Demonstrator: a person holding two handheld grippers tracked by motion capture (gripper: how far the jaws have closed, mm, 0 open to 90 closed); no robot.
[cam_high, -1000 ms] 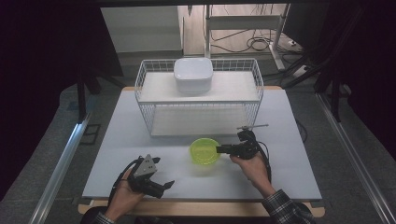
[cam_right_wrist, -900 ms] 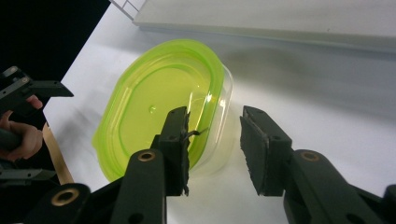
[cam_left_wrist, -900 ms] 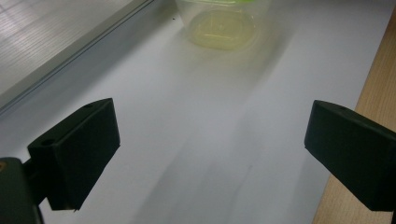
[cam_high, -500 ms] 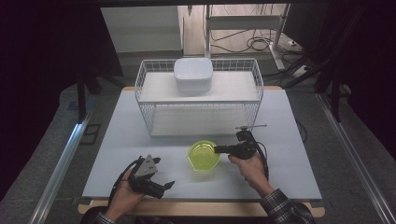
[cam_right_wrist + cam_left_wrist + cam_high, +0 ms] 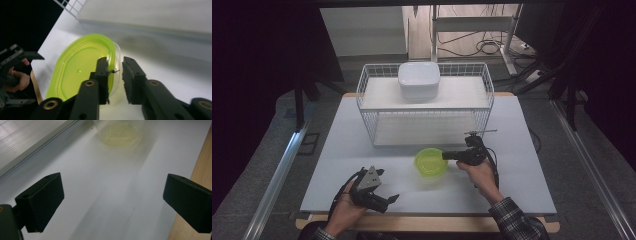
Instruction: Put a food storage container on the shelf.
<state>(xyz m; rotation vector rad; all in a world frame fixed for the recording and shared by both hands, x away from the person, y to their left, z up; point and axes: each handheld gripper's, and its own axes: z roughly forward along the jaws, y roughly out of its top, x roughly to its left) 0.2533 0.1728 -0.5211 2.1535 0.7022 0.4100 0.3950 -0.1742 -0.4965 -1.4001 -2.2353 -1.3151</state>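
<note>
Container: the lime-green container sits on the table just in front of the wire rack, tipped a little toward the right gripper.
Change: it has slid slightly nearer the rack since a second ago.
Right gripper: its jaws straddle the container's rim wall, one inside, one outside; they have just eased apart slightly, and a gap shows beside the outer jaw.
Meaning: likely a re-grip, the lift not secured yet.
Left gripper: jaws spread wide, empty, in front and left of the container.
On rack: white tub.
Writing: none readable.
</note>
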